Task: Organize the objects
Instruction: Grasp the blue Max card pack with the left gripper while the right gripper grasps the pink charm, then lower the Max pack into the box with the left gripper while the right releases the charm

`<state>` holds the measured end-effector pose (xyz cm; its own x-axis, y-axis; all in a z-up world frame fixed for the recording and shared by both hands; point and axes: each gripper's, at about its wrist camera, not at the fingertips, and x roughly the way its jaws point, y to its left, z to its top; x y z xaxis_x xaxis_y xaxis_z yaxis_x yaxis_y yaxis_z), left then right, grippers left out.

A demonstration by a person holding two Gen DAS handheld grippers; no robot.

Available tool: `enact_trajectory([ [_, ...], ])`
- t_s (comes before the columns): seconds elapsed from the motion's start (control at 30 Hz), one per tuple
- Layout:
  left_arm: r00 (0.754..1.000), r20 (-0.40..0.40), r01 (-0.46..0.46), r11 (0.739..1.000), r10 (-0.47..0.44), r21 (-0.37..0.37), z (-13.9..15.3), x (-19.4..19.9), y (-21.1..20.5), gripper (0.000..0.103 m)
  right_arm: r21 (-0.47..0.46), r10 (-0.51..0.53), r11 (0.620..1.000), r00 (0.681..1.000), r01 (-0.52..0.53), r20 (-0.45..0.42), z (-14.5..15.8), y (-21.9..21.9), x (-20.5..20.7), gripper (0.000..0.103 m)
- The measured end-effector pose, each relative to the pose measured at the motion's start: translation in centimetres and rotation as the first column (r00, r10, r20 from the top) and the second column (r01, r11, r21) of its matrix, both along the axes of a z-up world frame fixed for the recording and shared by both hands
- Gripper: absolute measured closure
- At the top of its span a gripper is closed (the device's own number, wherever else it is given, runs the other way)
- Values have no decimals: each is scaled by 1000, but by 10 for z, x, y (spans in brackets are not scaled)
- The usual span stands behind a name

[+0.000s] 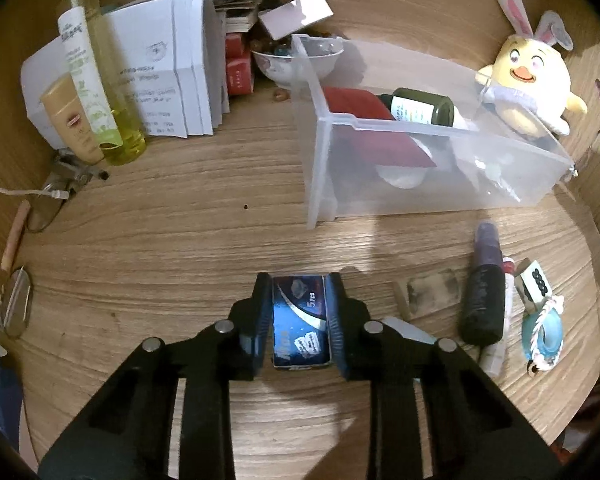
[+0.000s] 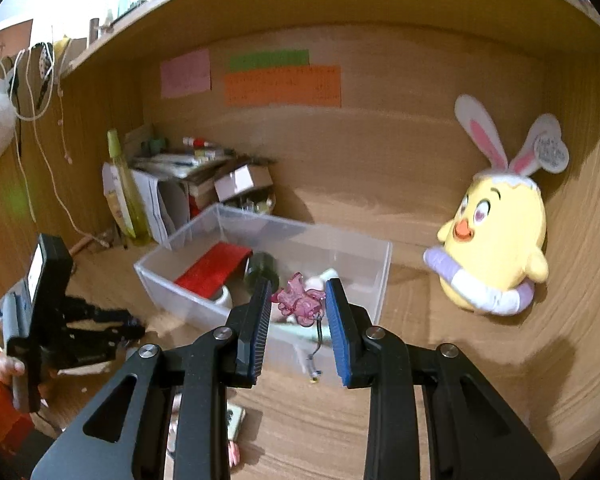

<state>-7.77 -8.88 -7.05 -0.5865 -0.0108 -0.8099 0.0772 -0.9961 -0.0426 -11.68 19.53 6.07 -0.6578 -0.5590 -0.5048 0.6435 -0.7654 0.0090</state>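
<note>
In the left wrist view my left gripper (image 1: 299, 280) is shut on a small blue box (image 1: 300, 320) marked "5 pcs", low over the wooden desk (image 1: 180, 240). Beyond it stands a clear plastic bin (image 1: 420, 184) holding a red pouch (image 1: 364, 120), a dark green bottle (image 1: 420, 110) and white items. In the right wrist view my right gripper (image 2: 299, 282) is raised in front of the clear bin (image 2: 188, 300). It is shut on a pink see-through charm (image 2: 300, 302). A pale green piece and a cord dangle below the charm.
A yellow plush chick (image 1: 528, 80) leans at the bin's right end. A yellow bottle (image 1: 100, 100), a paper stack (image 1: 172, 80) and a bowl (image 1: 296, 62) crowd the back left. A dark spray bottle (image 1: 484, 300), a teal tape roll (image 1: 542, 332) and a worn block (image 1: 432, 290) lie right of the left gripper.
</note>
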Motion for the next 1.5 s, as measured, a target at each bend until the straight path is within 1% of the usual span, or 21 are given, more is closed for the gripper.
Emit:
enact_trajectory([
  [0.13, 999, -36, -10, 1000, 10, -2, 11, 5, -2, 76, -15, -2, 1000, 1000, 2, -16, 8, -4, -5, 78],
  [0.33, 991, -134, 3, 1000, -3, 4, 47, 9, 1, 77, -27, 6, 1000, 999, -7, -41, 20, -12, -12, 78],
  [0.47, 979, -205, 21, 1000, -16, 22, 73, 7, 6, 77, -27, 3, 1000, 998, -5, -62, 28, -17, -18, 78],
  [0.6, 965, -259, 41, 998, -30, 37, 92, 0, 10, 77, -30, -2, 1000, 997, 0, -72, 33, -21, -24, 78],
  [0.73, 954, -297, 55, 998, -42, 35, 104, -9, 15, 77, -25, -5, 1000, 998, 3, -67, 31, -27, -30, 78],
  [0.8, 950, -310, 59, 997, -42, 46, 108, -15, 15, 77, -16, -9, 1000, 998, 8, -60, 29, -29, -34, 78],
  [0.9, 947, -318, 62, 997, -41, 55, 110, -24, 17, 77, -3, -13, 1000, 999, 13, -41, 22, -32, -41, 78],
  [1.0, 951, -307, 63, 996, -40, 66, 106, -35, 17, 77, 18, -16, 1000, 1000, 16, -18, 12, -34, -47, 78],
  [1.27, 969, -244, 64, 995, -42, 83, 83, -64, 19, 77, 102, -25, 995, 999, 21, 39, -21, -40, -61, 78],
  [1.5, 980, -194, 69, 994, -51, 86, 67, -80, 21, 77, 159, -22, 987, 995, 7, 94, -47, -45, -70, 78],
])
